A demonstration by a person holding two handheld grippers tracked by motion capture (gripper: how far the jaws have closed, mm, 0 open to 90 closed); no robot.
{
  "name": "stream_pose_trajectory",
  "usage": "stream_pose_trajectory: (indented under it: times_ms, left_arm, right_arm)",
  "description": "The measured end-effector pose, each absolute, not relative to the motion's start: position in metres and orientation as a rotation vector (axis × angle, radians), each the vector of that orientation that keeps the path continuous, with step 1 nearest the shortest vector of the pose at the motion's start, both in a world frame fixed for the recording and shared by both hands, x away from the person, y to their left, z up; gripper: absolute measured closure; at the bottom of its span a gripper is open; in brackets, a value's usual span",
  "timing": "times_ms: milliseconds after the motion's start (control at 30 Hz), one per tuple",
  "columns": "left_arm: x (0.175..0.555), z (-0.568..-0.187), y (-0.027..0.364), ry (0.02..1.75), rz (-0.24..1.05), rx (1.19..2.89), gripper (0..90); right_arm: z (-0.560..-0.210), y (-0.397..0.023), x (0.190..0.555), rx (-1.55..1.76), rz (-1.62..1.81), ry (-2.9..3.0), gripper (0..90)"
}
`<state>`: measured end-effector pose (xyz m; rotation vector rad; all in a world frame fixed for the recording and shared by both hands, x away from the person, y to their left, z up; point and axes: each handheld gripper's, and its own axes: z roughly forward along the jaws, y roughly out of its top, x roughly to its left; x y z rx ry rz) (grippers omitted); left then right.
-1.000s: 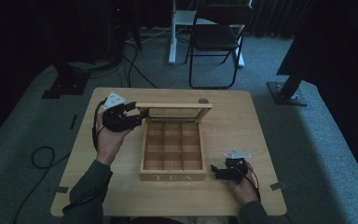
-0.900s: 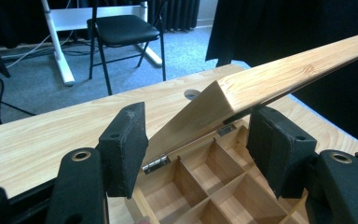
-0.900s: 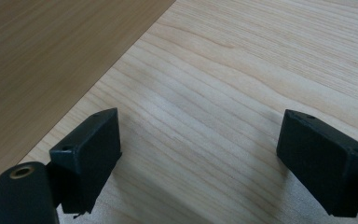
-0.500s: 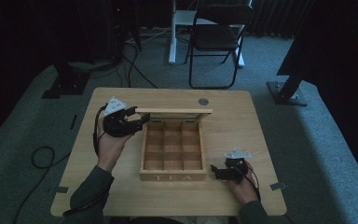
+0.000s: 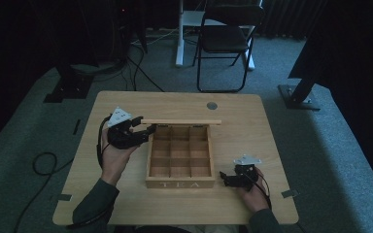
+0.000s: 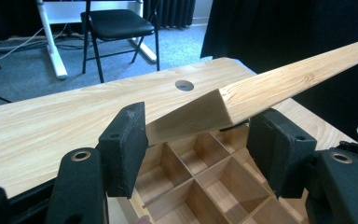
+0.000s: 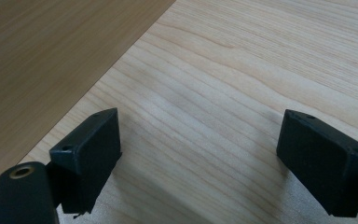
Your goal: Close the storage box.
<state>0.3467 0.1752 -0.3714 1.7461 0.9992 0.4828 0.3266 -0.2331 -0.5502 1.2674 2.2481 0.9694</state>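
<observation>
Lid [image 6: 279, 86] corner sits between spread jaws of left tool [image 6: 196, 149].

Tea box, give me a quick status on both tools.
Left tool open, jaws either side of the raised lid's corner, not clamped. Right tool open, low over the table beside the tea box. Compartments look empty. Nothing in the way.

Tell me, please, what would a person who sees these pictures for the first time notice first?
The eye falls first on the wooden tea box in the middle of the table, its nine compartments bare and its lid raised. The left gripper is at the lid's left end, and in the left gripper view the lid's corner sits between its open jaws. The right gripper rests open on the table beside the box's front right corner.
</observation>
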Motion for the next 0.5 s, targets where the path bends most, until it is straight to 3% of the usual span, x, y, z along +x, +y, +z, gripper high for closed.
stream_pose_trajectory:
  times_ms: [500]
  left_arm:
    - [0.3376,-0.3798,0.1738,1.01,0.466,1.734,38.0]
  right_arm:
    - [-0.5502,-0.2331,0.3266,1.266,0.969,2.249,13.1]
